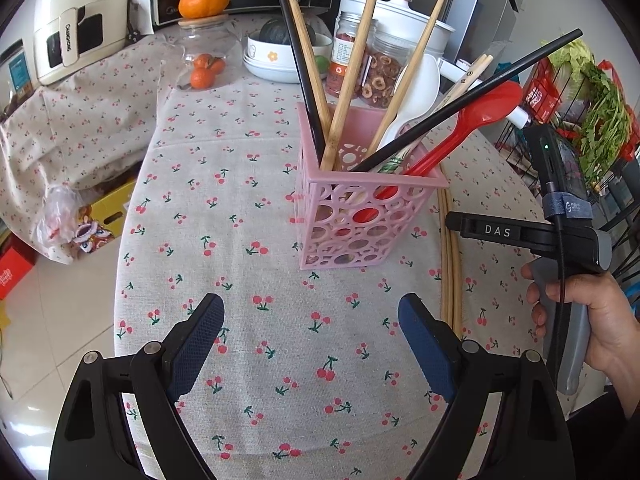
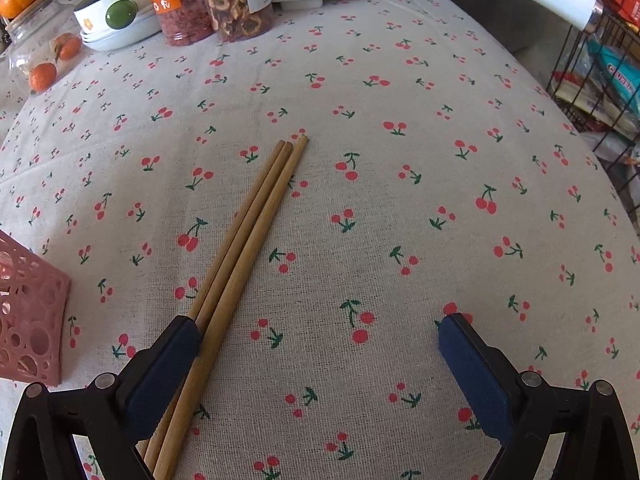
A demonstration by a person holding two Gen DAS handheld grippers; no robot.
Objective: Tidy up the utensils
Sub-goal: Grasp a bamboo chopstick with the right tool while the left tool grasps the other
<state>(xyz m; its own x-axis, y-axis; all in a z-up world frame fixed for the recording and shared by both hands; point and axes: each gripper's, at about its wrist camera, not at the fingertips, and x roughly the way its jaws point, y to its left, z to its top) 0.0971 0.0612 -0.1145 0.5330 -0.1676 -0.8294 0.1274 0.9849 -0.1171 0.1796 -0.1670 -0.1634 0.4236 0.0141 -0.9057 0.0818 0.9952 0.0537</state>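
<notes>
Hiding chopsticks' [image 2: 240, 240] near ends: right gripper's [image 2: 318, 354] wide-open jaws.

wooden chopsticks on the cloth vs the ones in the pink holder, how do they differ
The three loose chopsticks lie flat, side by side on the tablecloth; the chopsticks in the pink holder stand tilted and splayed apart. The loose ones look darker brown, the held ones paler. Both sets are plain wood.
</notes>
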